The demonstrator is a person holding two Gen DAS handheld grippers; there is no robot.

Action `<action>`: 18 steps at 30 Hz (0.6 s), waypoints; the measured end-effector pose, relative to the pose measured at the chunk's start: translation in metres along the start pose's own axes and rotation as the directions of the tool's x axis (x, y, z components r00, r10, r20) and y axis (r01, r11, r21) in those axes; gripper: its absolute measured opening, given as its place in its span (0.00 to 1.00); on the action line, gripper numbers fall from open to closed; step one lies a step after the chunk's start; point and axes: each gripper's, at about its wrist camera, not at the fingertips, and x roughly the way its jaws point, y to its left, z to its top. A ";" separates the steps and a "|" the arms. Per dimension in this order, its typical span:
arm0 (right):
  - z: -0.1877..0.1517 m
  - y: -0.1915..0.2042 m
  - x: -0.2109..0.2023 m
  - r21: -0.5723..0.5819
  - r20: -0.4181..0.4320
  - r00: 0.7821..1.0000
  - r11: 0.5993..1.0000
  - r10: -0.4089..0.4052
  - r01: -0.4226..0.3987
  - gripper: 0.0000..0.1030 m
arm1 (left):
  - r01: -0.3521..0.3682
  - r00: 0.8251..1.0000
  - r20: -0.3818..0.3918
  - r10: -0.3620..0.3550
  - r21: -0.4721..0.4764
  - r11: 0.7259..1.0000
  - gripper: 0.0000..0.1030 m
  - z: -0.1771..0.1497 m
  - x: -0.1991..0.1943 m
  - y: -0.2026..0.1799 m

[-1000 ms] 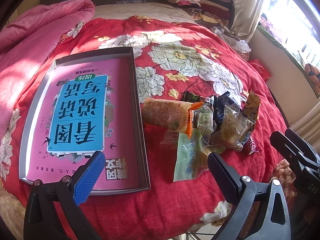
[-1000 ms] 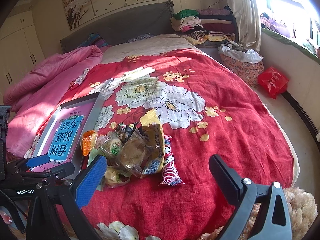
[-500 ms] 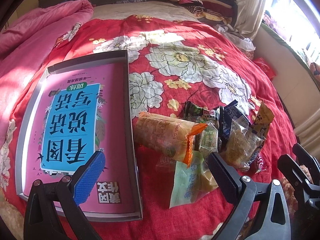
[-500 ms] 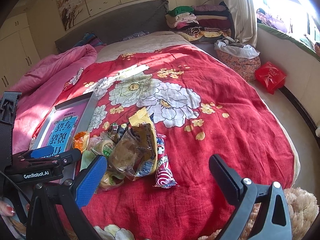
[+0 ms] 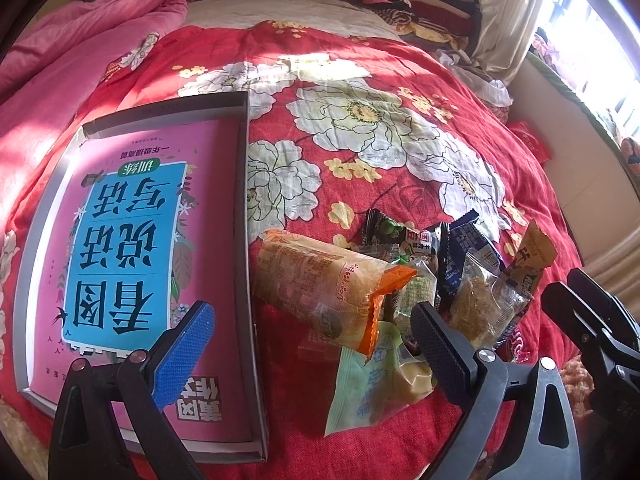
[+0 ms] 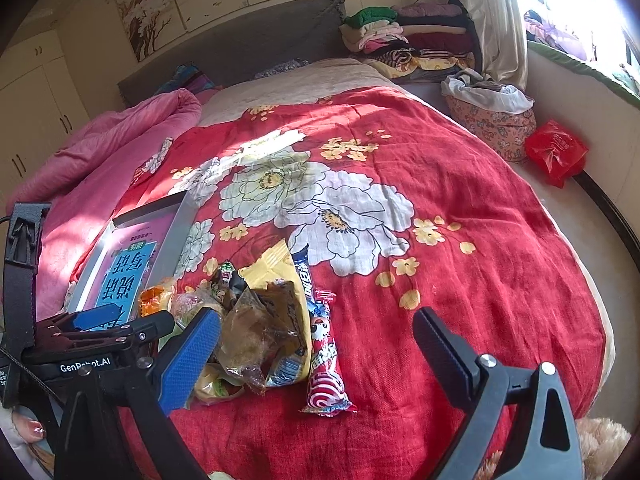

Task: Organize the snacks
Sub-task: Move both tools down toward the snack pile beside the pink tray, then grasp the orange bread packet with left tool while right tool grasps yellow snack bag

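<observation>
A pile of snack packets [image 5: 404, 276] lies on the red flowered bedspread [image 5: 360, 128]. An orange-ended clear packet [image 5: 320, 284] lies nearest the grey tray [image 5: 250, 280], which holds a pink and blue book [image 5: 132, 248]. A pale green packet [image 5: 372, 384] lies in front. My left gripper [image 5: 312, 344] is open and empty, just short of the orange-ended packet. In the right wrist view the pile [image 6: 256, 320] includes a yellow bag [image 6: 276, 264] and a red-and-white packet [image 6: 324, 372]. My right gripper [image 6: 316, 348] is open and empty above the pile's near side.
A pink quilt [image 6: 104, 148] lies bunched on the bed's left. Folded clothes [image 6: 400, 36] are stacked at the head. A red bag [image 6: 556, 152] and a floral basket [image 6: 492, 120] stand on the floor at the right. The bed edge is close below both grippers.
Both grippers have moved forward toward the snack pile, so the pile and tray look larger. Both stay open and empty. Nothing on the bed has moved.
</observation>
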 end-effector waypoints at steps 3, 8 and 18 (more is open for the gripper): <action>0.006 0.005 0.010 -0.041 -0.016 0.999 0.998 0.039 -0.040 0.78 | 0.008 1.000 -0.009 -0.008 -0.017 1.000 0.92 0.001 0.003 0.003; 0.010 0.003 0.027 -0.050 -0.057 0.995 0.995 0.078 -0.081 0.57 | 0.013 1.000 -0.019 -0.014 -0.041 0.999 0.88 0.004 0.006 0.006; 0.010 -0.007 0.042 -0.006 -0.094 0.985 0.989 0.145 -0.146 0.27 | 0.025 0.998 -0.056 -0.031 -0.100 0.995 0.74 0.008 0.020 0.008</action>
